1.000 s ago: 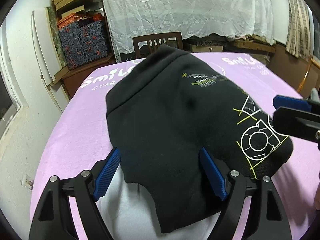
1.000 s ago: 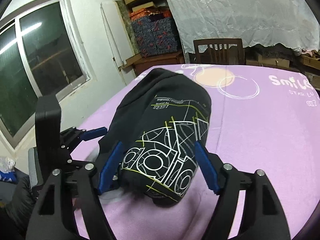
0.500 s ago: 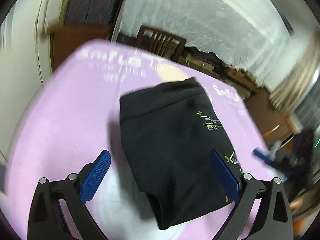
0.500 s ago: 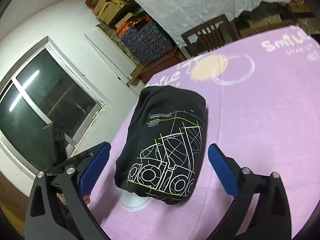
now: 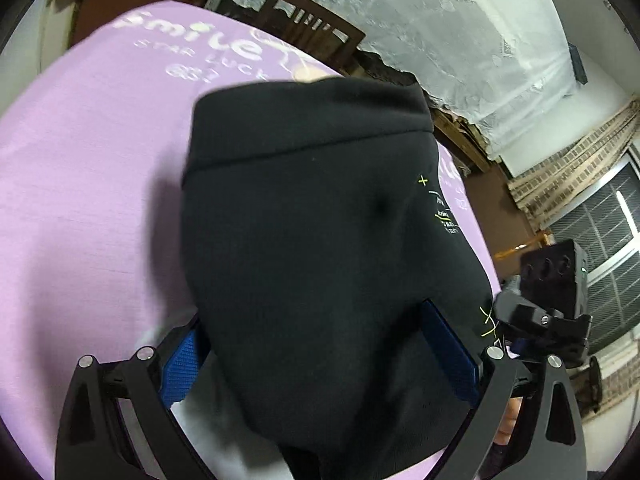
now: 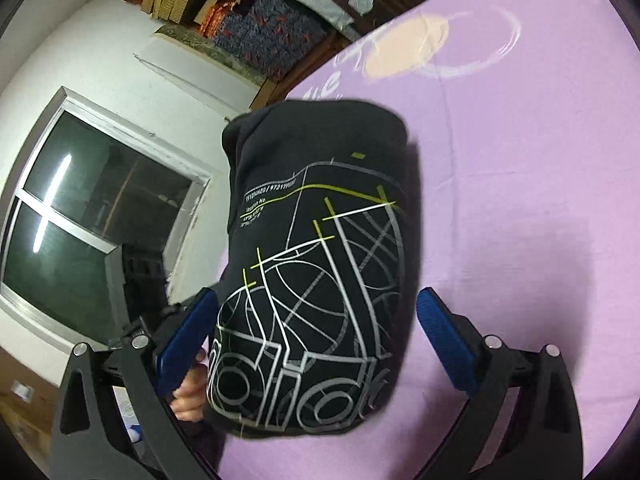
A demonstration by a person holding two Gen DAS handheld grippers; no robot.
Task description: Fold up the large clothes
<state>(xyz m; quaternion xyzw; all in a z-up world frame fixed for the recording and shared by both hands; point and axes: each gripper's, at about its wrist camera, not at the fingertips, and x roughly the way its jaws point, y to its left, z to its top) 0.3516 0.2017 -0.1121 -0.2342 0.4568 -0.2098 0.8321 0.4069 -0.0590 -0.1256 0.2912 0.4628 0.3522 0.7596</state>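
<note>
A black folded sweatshirt with a white and yellow line print lies on the purple table cover. My left gripper is open wide at the plain end of the bundle, its blue pads on either side of it. My right gripper is open wide around the printed end, with a small gap at its right pad. The cloth hides part of the left gripper's left pad. The right gripper's body shows at the right edge of the left wrist view.
A person's hand shows beside the right gripper's left finger. A wooden chair stands at the table's far edge, before a white lace curtain. A window and stacked boxes are to the left.
Both grippers opened wider, rolled and moved in on the sweatshirt, which now fills more of each view. The sweatshirt stays folded on the table.
</note>
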